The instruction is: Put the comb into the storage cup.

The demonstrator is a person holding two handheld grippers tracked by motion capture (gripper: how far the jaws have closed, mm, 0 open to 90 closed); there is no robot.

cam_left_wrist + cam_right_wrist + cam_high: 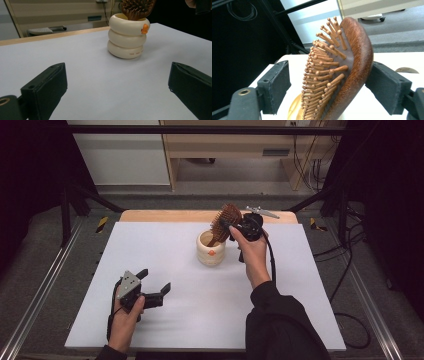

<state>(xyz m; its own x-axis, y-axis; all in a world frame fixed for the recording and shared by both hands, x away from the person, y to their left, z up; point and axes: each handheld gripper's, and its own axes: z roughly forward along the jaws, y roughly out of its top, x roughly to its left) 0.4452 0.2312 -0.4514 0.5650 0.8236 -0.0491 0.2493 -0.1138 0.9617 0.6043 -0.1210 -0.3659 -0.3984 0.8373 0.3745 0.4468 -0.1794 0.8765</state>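
Left claw (156, 281): rests low on the white table (165, 320) at the near left, held in the person's left hand (125, 317); its jaws stand wide apart with nothing between them, pointing toward the cup.
Cup (210, 248): a cream holder shaped like three stacked rings with a small orange mark on its side, upright near the middle of the table, well apart from the left claw.
Hairbrush (225, 222): brown wood with peg bristles, handle down inside the cup, head tilted up and to the right above the rim.
Right claw (332, 87): at the brush head above the cup, held in the right hand (254, 251); the head sits between its jaws, the right pad against the brush's wooden back, the left pad standing clear of the bristles, so the jaws are apart and not clamped.
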